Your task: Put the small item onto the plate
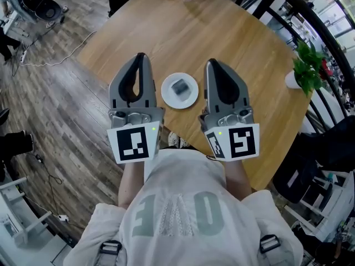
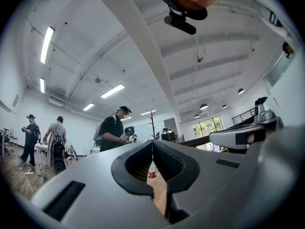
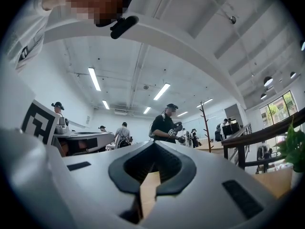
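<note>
Small gray item (image 1: 179, 86) sits mid-plate (image 1: 168, 97) on the wood table (image 1: 222, 32) — 4 o'clock off the left gripper (image 1: 140, 56) tip, 8 o'clock off the right gripper (image 1: 212, 62). Both jaw pairs clenched, empty — flanking the plate, not touching it.

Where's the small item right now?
Head view: the small grey item lies on the white plate on the wooden table, between the left tool and the right tool, touching neither.
</note>
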Available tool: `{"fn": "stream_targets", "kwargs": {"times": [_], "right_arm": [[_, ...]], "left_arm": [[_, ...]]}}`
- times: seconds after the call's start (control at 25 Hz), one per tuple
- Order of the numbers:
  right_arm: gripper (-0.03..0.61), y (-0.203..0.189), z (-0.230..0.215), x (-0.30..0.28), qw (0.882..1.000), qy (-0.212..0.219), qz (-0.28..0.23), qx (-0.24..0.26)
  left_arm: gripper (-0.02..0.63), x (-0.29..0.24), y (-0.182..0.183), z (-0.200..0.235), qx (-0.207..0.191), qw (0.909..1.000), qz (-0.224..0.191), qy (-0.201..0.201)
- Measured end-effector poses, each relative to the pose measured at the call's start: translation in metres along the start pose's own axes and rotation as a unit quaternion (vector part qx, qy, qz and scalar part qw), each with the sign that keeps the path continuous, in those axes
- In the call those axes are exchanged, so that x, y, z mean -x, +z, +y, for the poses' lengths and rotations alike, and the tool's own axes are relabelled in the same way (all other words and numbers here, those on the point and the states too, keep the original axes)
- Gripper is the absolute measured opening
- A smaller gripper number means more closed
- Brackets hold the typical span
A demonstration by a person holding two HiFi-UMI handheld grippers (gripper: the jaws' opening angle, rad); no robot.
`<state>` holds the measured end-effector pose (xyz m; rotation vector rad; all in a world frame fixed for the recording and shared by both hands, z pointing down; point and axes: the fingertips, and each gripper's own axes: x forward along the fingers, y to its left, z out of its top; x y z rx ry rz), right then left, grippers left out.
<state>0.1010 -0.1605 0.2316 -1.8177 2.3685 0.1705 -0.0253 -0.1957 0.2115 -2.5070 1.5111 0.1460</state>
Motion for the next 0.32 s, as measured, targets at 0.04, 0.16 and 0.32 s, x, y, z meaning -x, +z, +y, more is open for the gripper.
{"fn": "stream_targets", "kwargs": {"times": [0.04,0.16,0.32], "right_arm": [[0.017,-0.0007,-0.0016,-0.0003,1.000,-0.002,0.001,-0.001],[0.017,-0.0029,-0.0040,0.0009,1.000,-0.005,0.004,-0.005],[0.017,-0.0048,-0.0003,0.0067,1.000,-0.005,0.009,-0.013]], "left_arm": [[0.009,-0.0011,0.0000,-0.0008,0.000,1.0000,0.000,-0.002],[0.009,-0.0012,0.0002,-0.0019,0.003,1.0000,0.001,-0.005],[0.009,0.0054,0.0009,-0.0009,0.006,1.0000,0.001,-0.005]]}}
